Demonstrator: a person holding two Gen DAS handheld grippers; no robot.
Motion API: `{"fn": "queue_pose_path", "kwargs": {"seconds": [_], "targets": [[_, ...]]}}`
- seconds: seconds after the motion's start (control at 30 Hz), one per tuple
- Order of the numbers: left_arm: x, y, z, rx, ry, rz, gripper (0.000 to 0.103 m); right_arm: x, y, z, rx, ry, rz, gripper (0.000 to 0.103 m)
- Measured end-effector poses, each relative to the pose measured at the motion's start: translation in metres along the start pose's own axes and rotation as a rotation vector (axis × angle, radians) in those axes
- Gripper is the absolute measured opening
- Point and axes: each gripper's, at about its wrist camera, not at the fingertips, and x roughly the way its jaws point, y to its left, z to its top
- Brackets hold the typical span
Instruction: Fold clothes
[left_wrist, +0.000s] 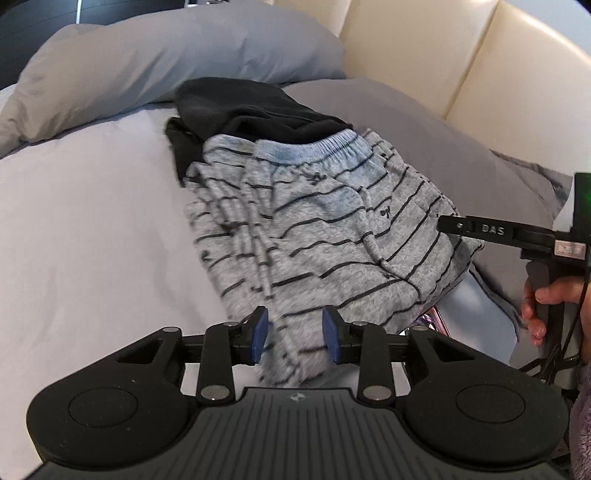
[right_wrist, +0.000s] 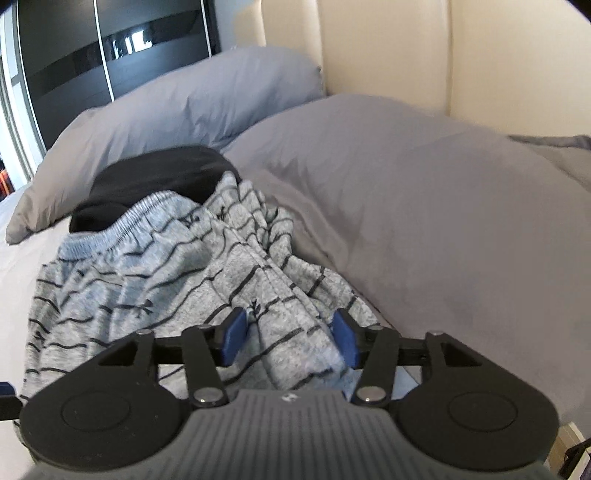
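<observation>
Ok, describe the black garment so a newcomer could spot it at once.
Start at the two grey pillows against the cream headboard. Just in front of them lies the black garment, partly under the waistband of the grey striped trousers. It is the only plain dark cloth on the bed.

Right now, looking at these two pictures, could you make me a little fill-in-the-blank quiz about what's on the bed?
1. The striped pants are grey with thin ____ stripes.
2. Behind their waistband lies a folded ____ garment.
3. The pads of the left gripper are coloured ____.
4. Two grey ____ lean against the cream headboard.

Missing words: black; black; blue; pillows
</observation>
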Motion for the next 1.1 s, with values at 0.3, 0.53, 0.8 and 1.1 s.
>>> {"fn": "queue_pose_path", "kwargs": {"seconds": [0.3, 0.53, 0.8, 1.1], "targets": [[-0.088, 0.025, -0.011, 0.023, -0.052, 0.049, 0.049, -0.079, 0.046, 0.028, -0.118, -0.058, 0.032, 0.070], [-0.154, 0.042, -0.029, 0.022, -0.085, 0.094, 0.054, -0.156, 0.110, 0.037, -0.176, -0.067, 0.164, 0.078], [-0.218, 0.067, -0.061, -0.008, -0.133, 0.141, 0.059, -0.227, 0.185, -0.002, -0.236, -0.073, 0.308, 0.085], [-0.277, 0.111, -0.115, 0.049, -0.179, 0.302, 0.064, -0.270, 0.281, -0.093, -0.315, -0.083, 0.429, 0.092]]}}
